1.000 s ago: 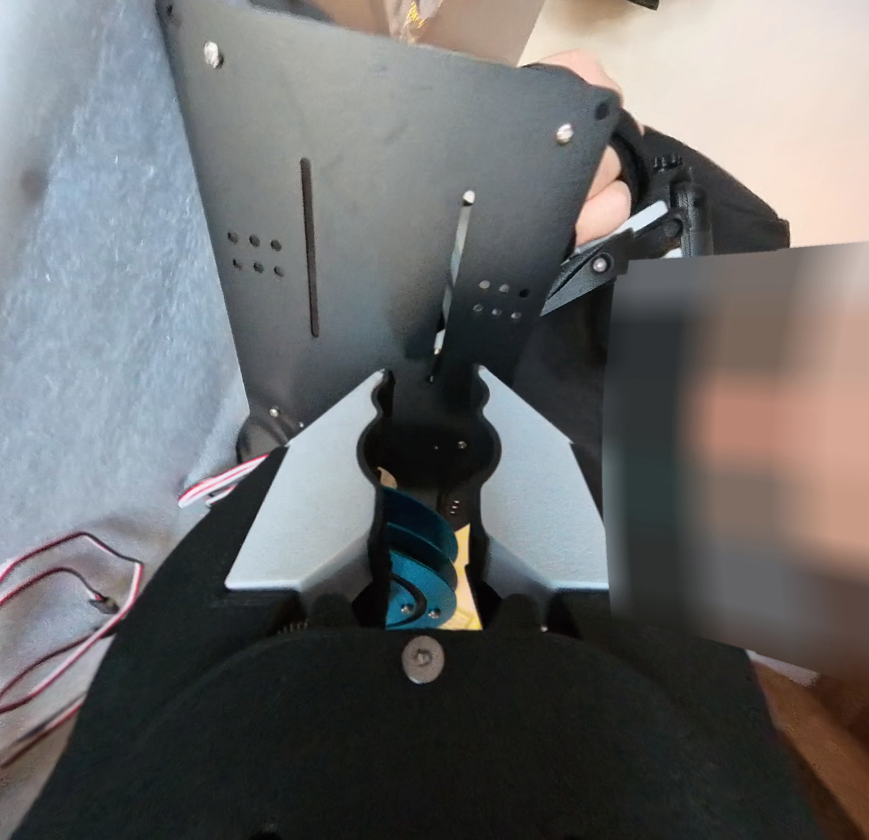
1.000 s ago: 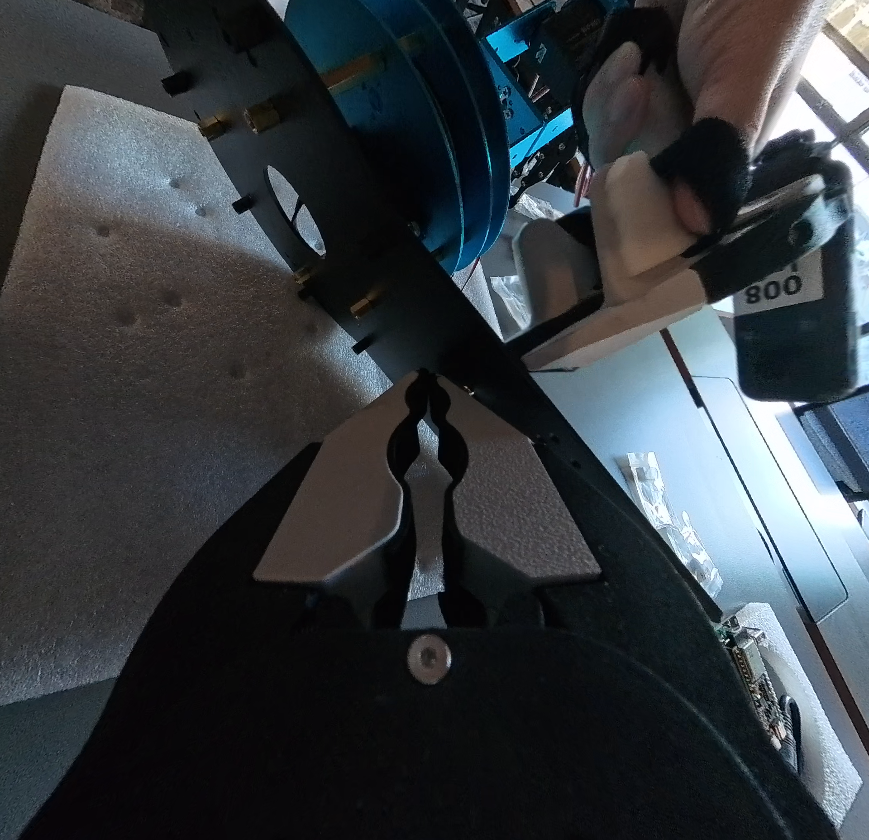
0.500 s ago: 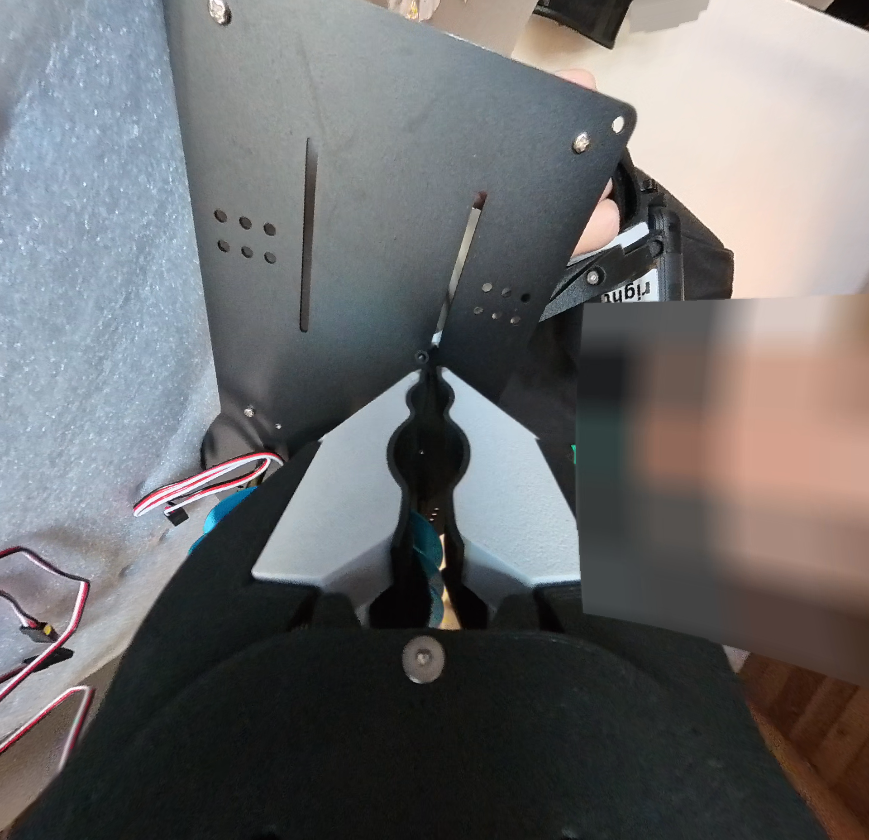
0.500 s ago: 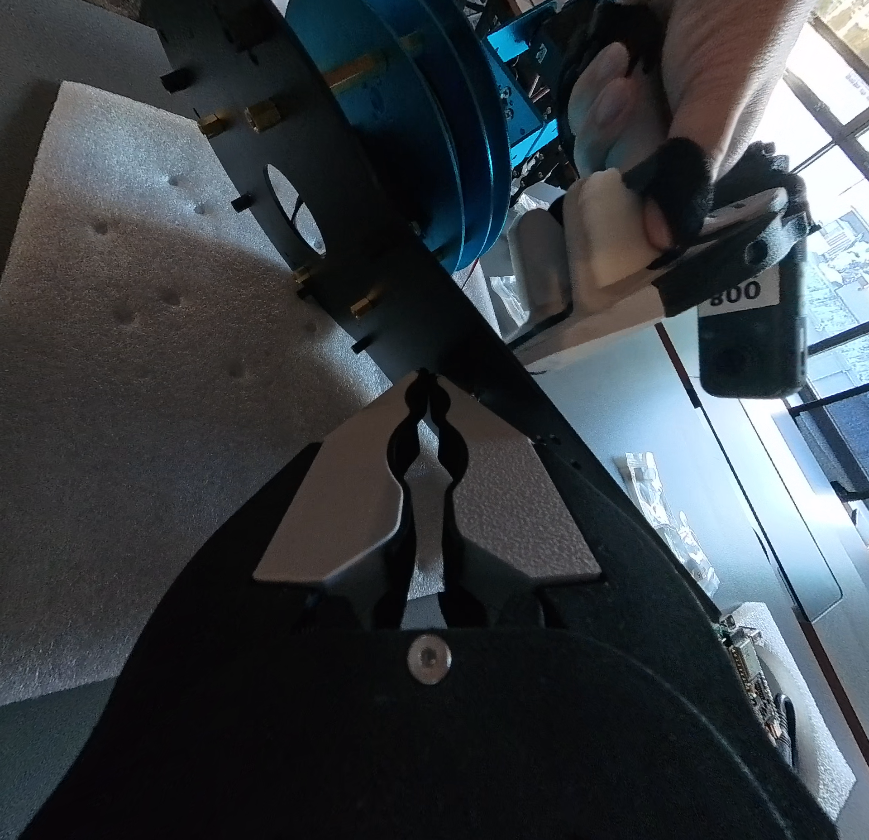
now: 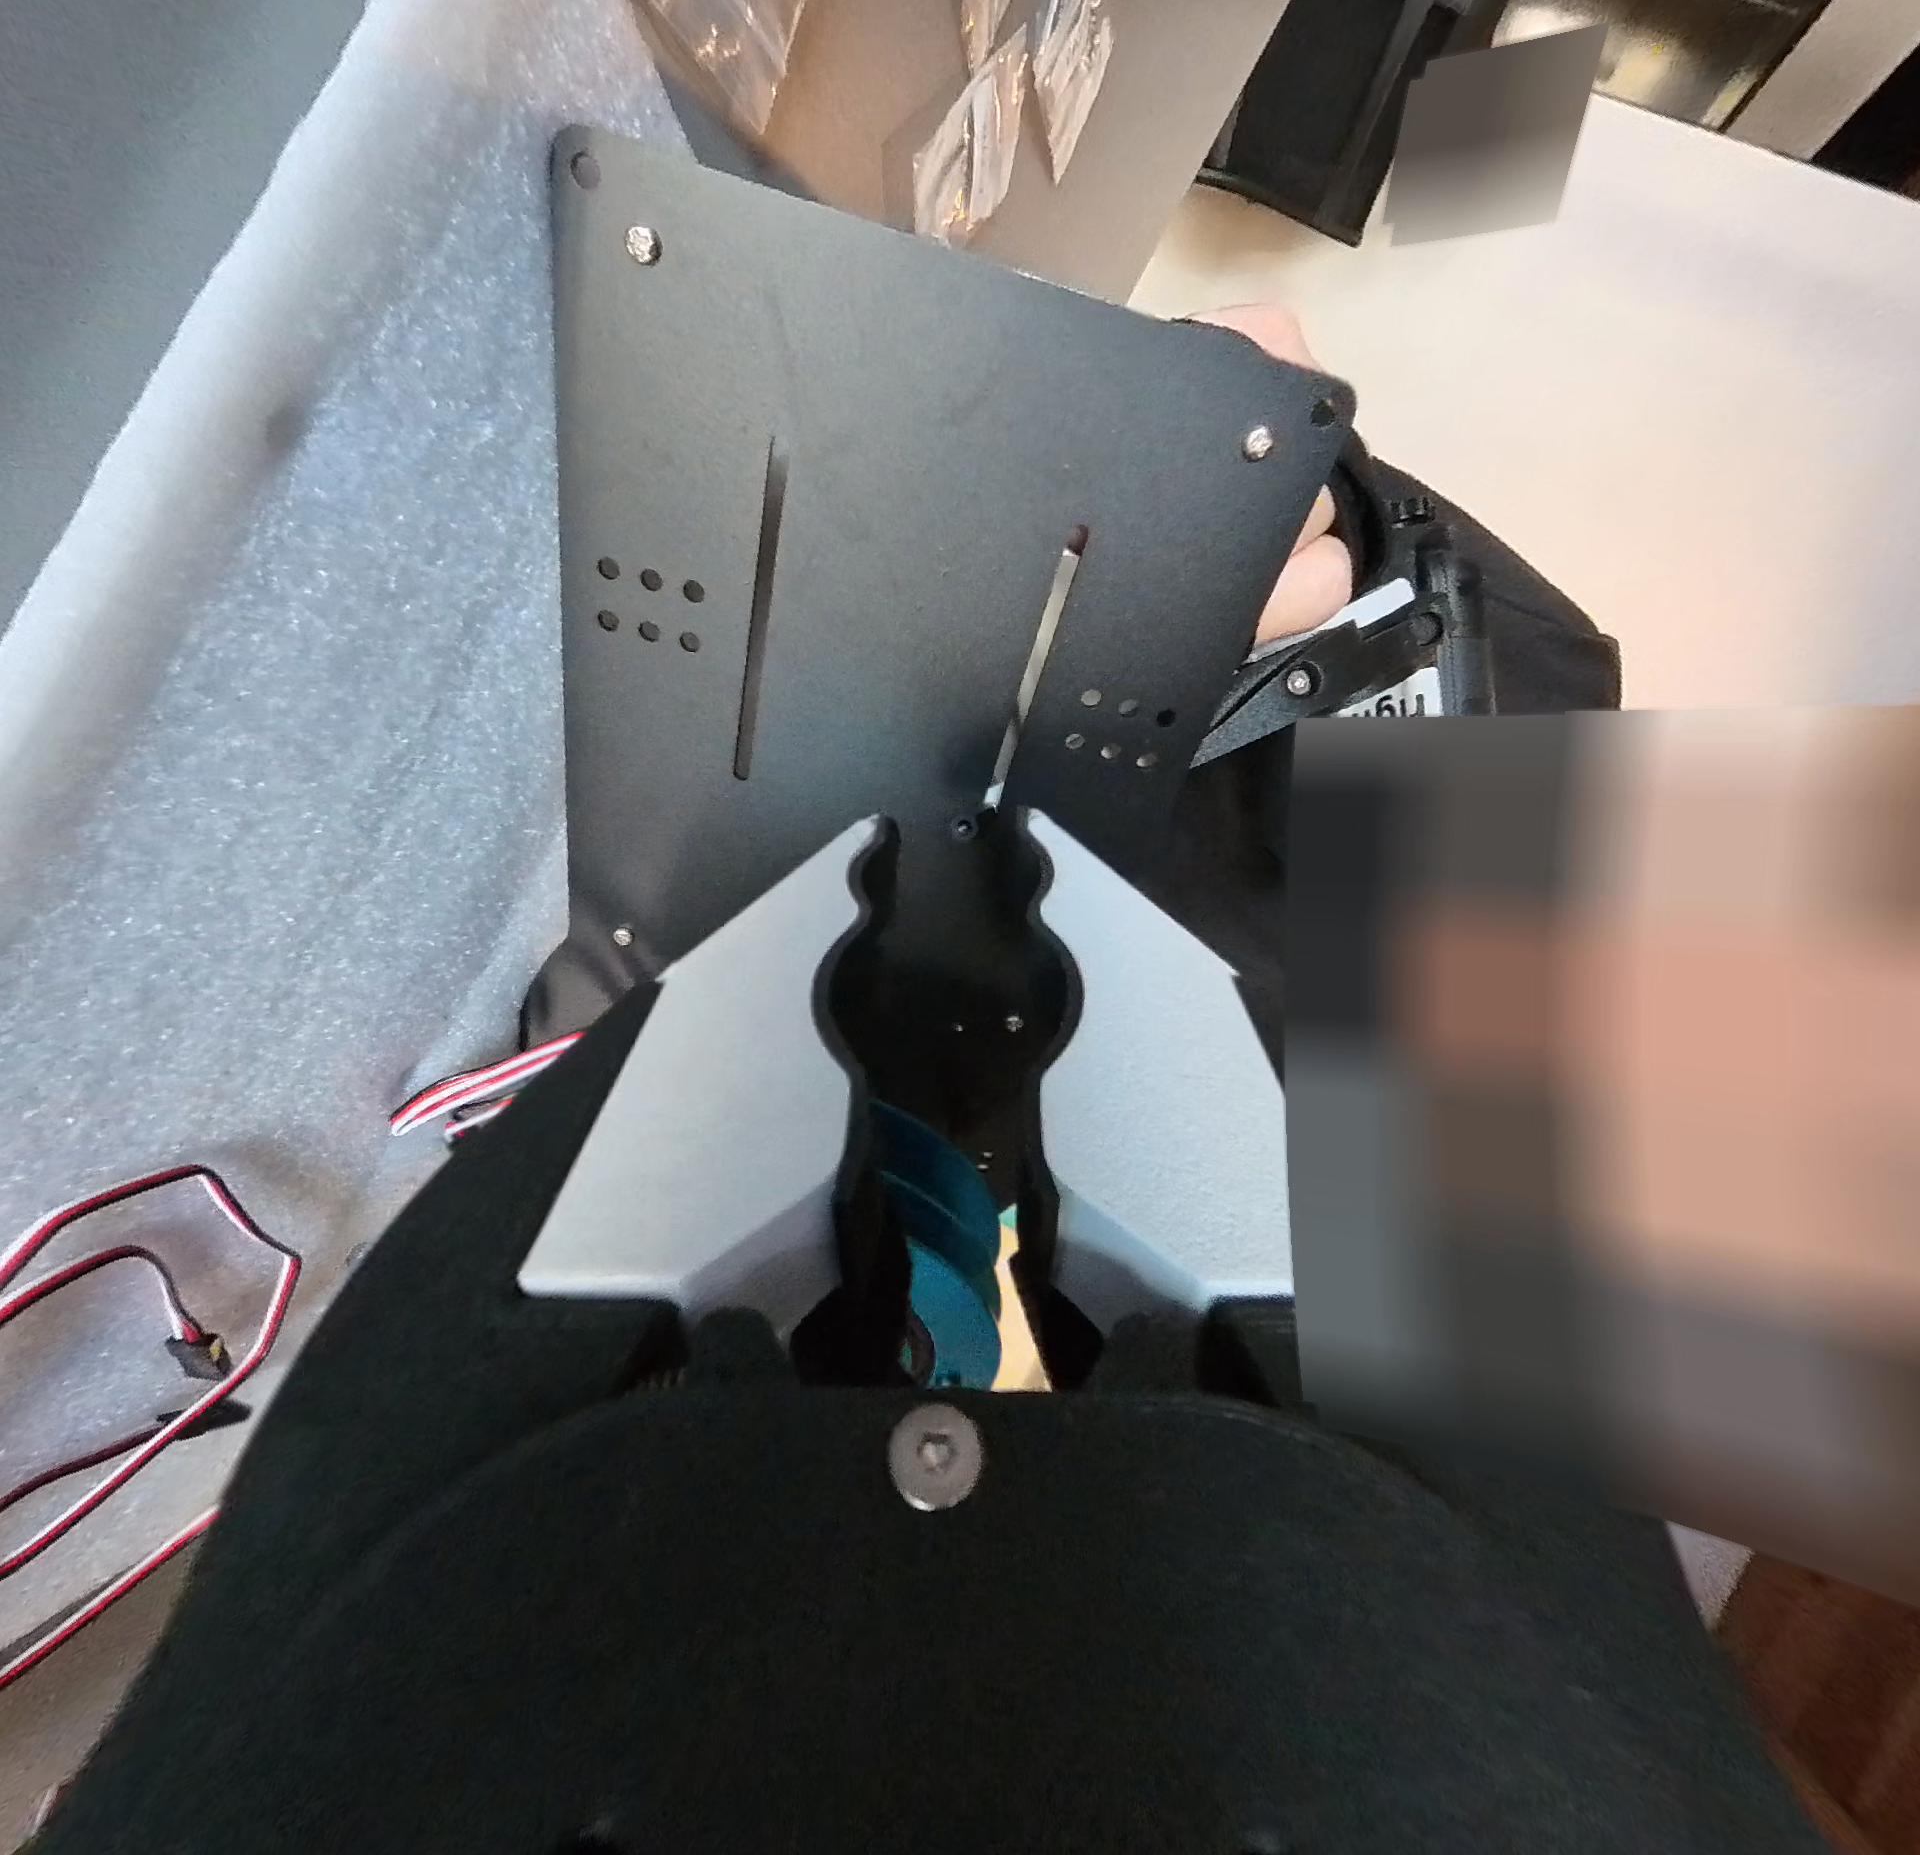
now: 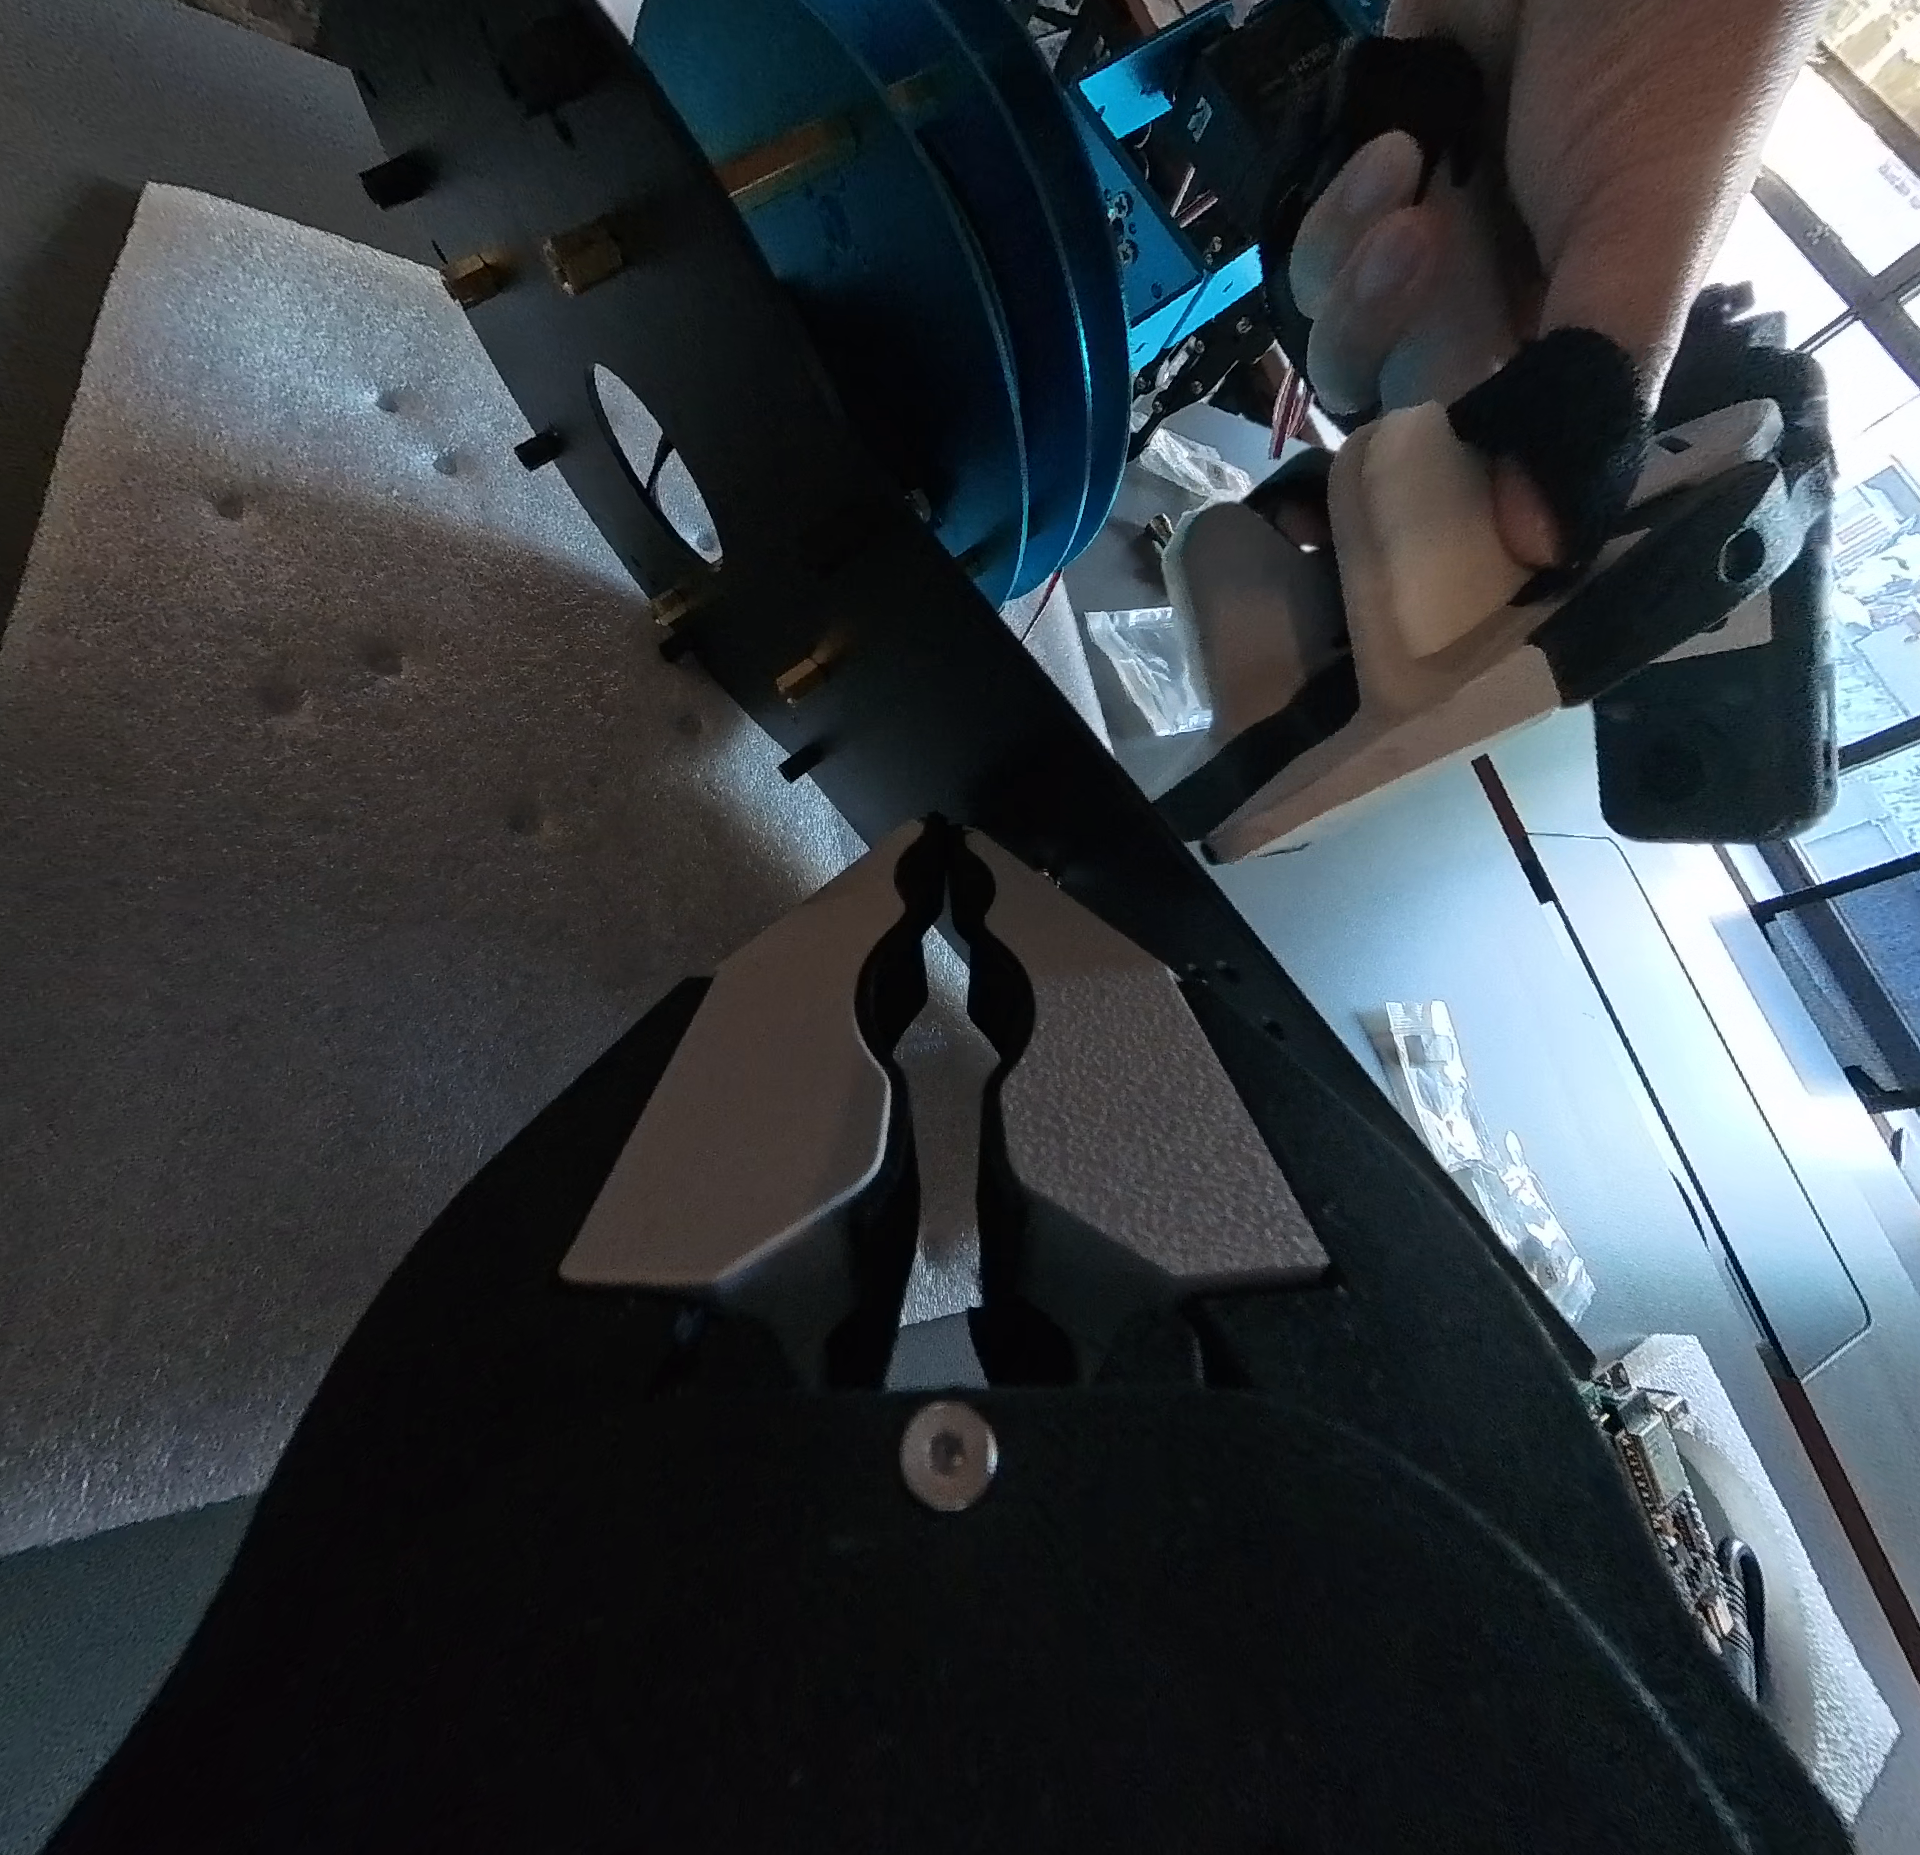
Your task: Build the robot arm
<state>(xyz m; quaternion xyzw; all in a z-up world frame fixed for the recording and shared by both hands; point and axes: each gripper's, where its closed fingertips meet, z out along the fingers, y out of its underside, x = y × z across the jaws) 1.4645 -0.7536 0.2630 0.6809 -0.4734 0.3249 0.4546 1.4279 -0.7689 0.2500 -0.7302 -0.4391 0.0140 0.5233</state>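
Note:
A black metal plate (image 5: 914,434) with slots, hole groups and screws stands tilted on edge over grey foam (image 5: 312,714). Blue discs (image 6: 935,247) on brass standoffs (image 6: 582,252) are fixed to its other face (image 6: 790,434). My right gripper (image 6: 943,837) is shut on the plate's edge. It shows behind the plate's right edge in the left wrist view (image 5: 1340,662), with a hand on it. My left gripper (image 5: 961,839) is open, its jaws straddling the plate with a gap, the blue discs (image 5: 940,1275) low between them. In the right wrist view (image 6: 1382,725) a hand holds it on the disc side.
Red-white-black servo wires (image 5: 125,1275) lie on the foam at the left. Clear plastic bags (image 5: 997,91) lie on a cardboard box behind the plate. A blue bracket assembly (image 6: 1174,195) stands behind the discs. More bags (image 6: 1143,652) and a circuit board (image 6: 1652,1473) lie on the desk.
My left gripper's jaws, narrower half a second ago, have widened again around the plate. The plate sits lower in its view. My right gripper keeps its hold.

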